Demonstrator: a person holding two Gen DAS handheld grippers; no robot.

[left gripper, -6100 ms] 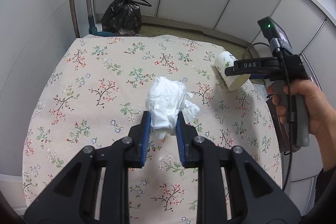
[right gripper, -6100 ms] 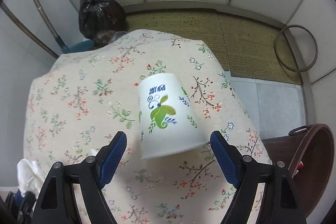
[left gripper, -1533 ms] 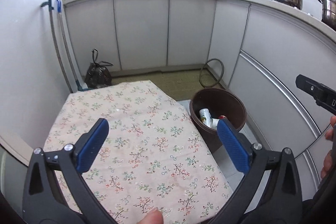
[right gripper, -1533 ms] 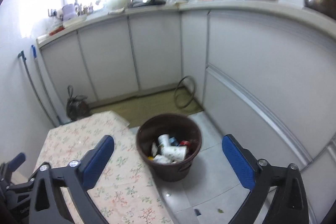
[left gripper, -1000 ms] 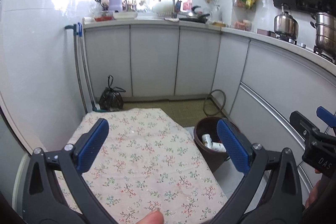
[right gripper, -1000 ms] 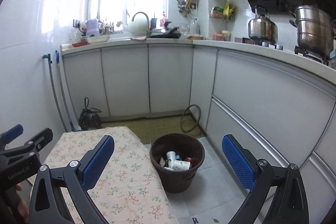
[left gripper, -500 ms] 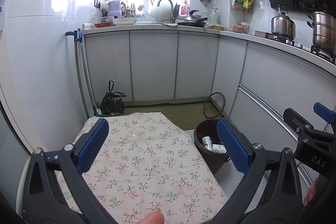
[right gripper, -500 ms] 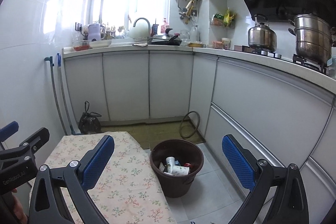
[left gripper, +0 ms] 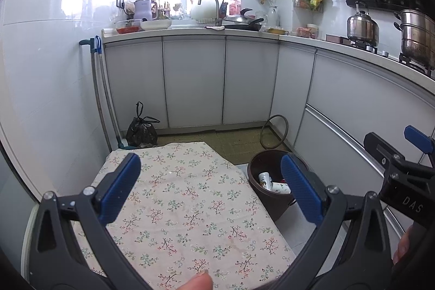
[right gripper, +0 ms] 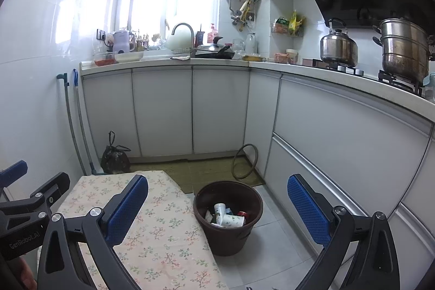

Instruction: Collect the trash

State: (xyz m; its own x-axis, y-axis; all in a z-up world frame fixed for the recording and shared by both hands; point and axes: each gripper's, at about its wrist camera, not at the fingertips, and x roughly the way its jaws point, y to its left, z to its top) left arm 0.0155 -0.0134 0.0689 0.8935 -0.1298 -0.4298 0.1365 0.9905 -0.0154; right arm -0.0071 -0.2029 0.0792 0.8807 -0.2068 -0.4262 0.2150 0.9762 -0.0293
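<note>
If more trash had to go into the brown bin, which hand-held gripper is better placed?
Right hand-held gripper, probably: open, with the brown bin between its fingers. Left hand-held gripper is over the floral tablecloth.

The brown bin's [left gripper: 274, 205] near wall hides behind the left gripper's right finger [left gripper: 300, 192].

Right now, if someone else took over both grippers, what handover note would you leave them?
Left gripper: open, holding nothing, above the floral tablecloth.
Right gripper: open, holding nothing, aimed toward the brown bin.
Bin stands on the floor beside the table; a paper cup and other scraps lie inside.
Done: no trash shows on the visible part of the cloth.
Left: check the near edge of the table, hidden by the grippers; the tied black bag by the cabinets sits untouched.
</note>
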